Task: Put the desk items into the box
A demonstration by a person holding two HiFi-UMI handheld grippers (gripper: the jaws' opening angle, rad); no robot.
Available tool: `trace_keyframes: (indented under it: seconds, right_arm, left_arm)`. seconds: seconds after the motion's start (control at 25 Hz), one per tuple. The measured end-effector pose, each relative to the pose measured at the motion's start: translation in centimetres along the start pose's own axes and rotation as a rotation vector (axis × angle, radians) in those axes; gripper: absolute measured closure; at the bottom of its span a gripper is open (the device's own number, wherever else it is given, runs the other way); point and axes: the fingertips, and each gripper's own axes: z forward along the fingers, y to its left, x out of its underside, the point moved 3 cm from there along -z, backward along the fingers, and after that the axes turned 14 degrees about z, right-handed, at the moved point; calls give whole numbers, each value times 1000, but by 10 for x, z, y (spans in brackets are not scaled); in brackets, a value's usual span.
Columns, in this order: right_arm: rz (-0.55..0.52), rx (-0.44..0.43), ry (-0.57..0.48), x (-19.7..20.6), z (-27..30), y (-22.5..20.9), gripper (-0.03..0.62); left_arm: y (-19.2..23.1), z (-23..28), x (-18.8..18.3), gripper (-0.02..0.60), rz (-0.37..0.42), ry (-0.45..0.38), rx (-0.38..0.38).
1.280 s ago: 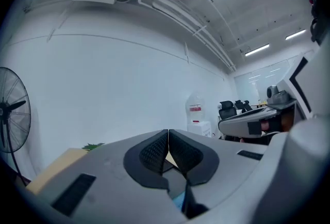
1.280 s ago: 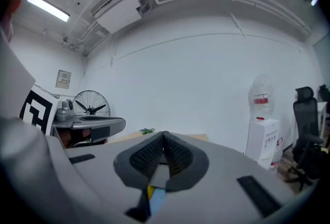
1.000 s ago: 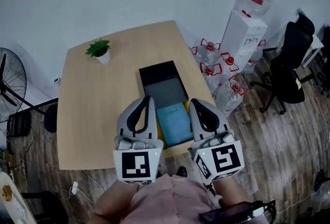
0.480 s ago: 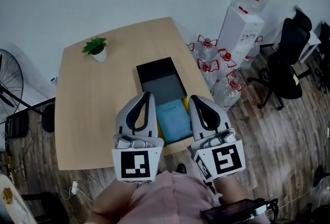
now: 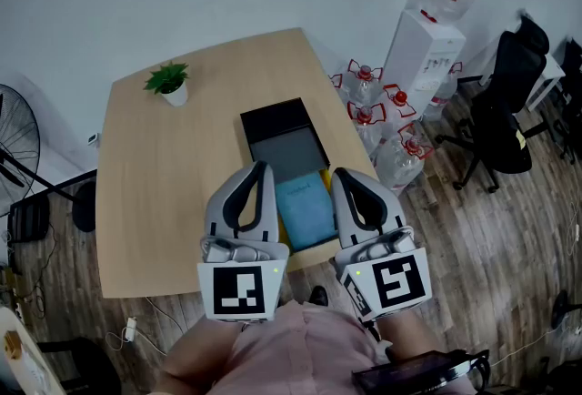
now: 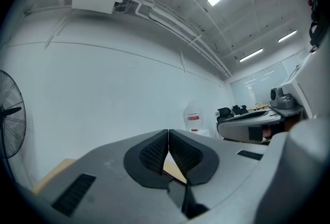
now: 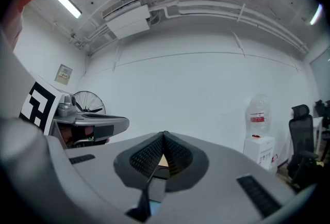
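My left gripper (image 5: 262,169): fingers clenched tip to tip, nothing between. My right gripper (image 5: 338,177): same, empty. Both held over the desk's (image 5: 155,184) near edge. Blue notebook (image 5: 305,213) lies between them. Black box (image 5: 277,122) open just beside it at 12 o'clock. Potted plant (image 5: 170,84) at 10 o'clock, well apart.

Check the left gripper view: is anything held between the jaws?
No, the left gripper is shut, its jaws meeting tip to tip with nothing between them.
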Motion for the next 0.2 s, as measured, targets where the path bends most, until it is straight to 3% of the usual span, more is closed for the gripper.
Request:
trace_keyframes:
  seconds: [0.2]
  right_arm:
    - [-3, -2, -2, 2, 3, -1, 594]
  left_arm:
    - [1, 3, 4, 569, -2, 3, -2]
